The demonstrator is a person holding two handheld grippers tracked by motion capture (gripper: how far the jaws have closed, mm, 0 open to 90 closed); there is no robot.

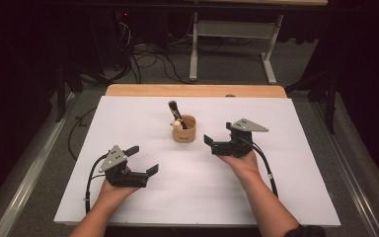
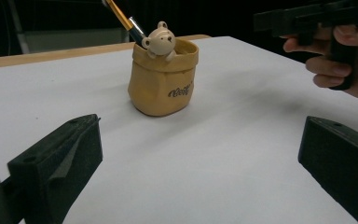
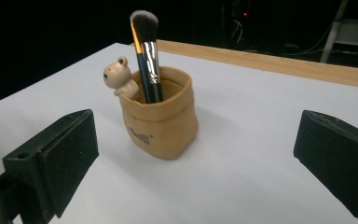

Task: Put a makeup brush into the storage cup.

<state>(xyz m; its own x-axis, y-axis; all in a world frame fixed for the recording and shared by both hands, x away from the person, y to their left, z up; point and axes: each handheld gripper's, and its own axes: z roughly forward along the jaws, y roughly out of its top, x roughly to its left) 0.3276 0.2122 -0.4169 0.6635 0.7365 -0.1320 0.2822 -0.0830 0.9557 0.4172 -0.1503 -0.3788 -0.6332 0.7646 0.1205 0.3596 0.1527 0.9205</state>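
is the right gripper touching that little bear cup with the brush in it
Apart. In the high view the right gripper sits beside the cup with white table between them; its own view shows both fingers spread wide, short of the cup.

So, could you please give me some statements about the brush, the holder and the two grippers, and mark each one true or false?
1. The makeup brush stands in the tan holder, bristles up. True.
2. The right gripper is shut on the brush. False: its jaws are open and empty, apart from the holder.
3. A small bear figure sits on the holder's rim. True.
4. The holder lies on its side. False: it stands upright on the white table.
5. The left gripper is open. True.
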